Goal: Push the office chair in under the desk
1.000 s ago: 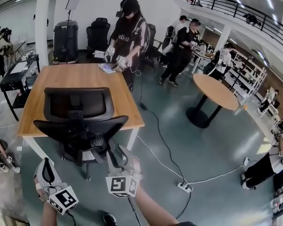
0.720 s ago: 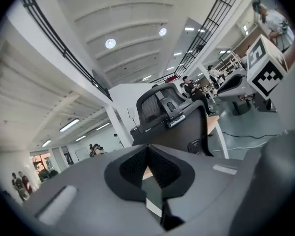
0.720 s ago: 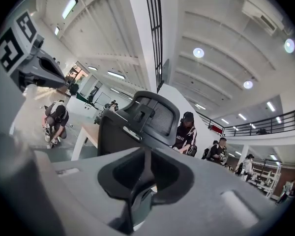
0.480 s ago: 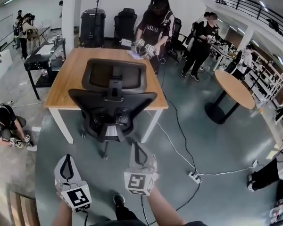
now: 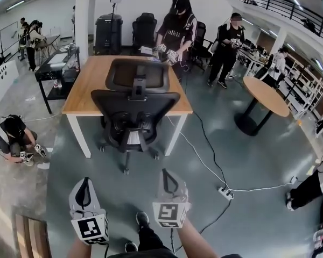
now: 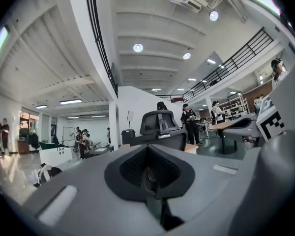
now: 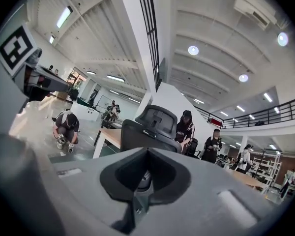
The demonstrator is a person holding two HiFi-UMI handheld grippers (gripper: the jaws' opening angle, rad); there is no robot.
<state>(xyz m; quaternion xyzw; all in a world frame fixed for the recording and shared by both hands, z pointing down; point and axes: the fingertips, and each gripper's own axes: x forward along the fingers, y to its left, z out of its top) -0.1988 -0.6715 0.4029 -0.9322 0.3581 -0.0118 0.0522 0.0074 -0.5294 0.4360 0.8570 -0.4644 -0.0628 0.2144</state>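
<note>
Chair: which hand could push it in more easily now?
Probably right. The right gripper is a little nearer the office chair than the left gripper; both are shut and well short of it.

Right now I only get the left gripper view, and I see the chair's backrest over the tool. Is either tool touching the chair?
Observer: No. In the head view the left tool and the right tool are both apart from the office chair, with a stretch of floor between.
Operator: Is the chair in?
Observer: Its backrest stands at the near edge of the desk, and its wheeled base is on the floor just in front.
Operator: Anything lying on the floor?
Observer: A power strip, to the chair's right.
</note>
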